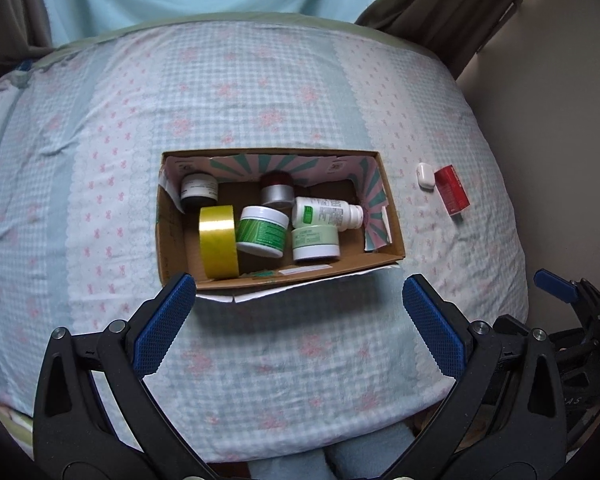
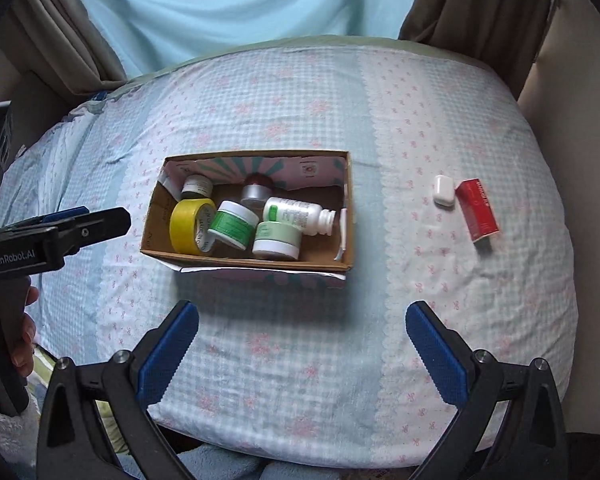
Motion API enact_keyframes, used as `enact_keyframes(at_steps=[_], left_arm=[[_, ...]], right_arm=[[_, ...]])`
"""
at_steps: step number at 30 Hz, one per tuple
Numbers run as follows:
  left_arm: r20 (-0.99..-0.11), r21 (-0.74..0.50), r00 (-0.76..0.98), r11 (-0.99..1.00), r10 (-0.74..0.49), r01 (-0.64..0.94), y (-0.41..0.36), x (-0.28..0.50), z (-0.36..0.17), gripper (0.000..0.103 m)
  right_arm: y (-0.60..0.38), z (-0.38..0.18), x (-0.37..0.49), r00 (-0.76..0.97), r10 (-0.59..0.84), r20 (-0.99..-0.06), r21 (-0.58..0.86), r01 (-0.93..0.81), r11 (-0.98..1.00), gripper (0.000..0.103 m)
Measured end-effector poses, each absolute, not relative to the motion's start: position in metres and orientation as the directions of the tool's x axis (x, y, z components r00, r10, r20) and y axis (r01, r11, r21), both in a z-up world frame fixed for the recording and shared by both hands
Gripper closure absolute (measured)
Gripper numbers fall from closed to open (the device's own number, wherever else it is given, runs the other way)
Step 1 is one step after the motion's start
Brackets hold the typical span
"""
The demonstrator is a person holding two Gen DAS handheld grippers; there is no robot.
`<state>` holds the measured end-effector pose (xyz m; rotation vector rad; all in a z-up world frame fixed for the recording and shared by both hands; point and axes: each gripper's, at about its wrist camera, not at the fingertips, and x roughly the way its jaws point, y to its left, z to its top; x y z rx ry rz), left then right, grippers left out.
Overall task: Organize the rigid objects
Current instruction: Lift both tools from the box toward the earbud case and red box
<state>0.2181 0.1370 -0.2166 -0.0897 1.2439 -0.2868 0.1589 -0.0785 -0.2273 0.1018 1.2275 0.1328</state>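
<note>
A cardboard box (image 1: 384, 184) (image 2: 350, 208) sits mid-bed. Inside are a yellow tape roll (image 1: 218, 242) (image 2: 190, 226), a green-labelled jar (image 1: 262, 232) (image 2: 234, 224), a pale green jar (image 1: 315, 243) (image 2: 277, 241), a white bottle lying on its side (image 1: 326, 213) (image 2: 298, 215), a dark jar (image 1: 198, 192) and a red-lidded jar (image 1: 277, 190). A white case (image 1: 425, 176) (image 2: 444, 191) and a red box (image 1: 452, 195) (image 2: 479, 211) lie on the bed right of the box. My left gripper (image 1: 300, 320) is open, empty, near the box's front. My right gripper (image 2: 302, 344) is open, empty, nearer the bed edge.
The bed has a light blue checked sheet (image 1: 260, 100) (image 2: 260, 92). Curtains (image 2: 460, 0) and a wall (image 1: 560, 120) lie beyond and right. The left gripper and the hand holding it show at the left of the right wrist view (image 2: 52, 236).
</note>
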Motion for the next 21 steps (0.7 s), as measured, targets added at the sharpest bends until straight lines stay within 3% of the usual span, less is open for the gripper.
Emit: enact_keyframes(at_steps=[9, 21], left_arm=[[-0.894, -0.191, 0.361, 0.955, -0.264, 0.226, 0.031, 0.2, -0.199, 0.0], [-0.944, -0.109, 0.291, 0.979, -0.156, 0.172, -0.126, 0.224, -0.244, 0.0]], right_arm=[[-0.182, -0.217, 0.138, 0.402, 0.086, -0.911, 0.118, 0.055, 0.992, 0.0], [-0.31, -0.253, 0.171, 0.376, 0.073, -0.924, 0.037, -0.101, 0.994, 0.0]])
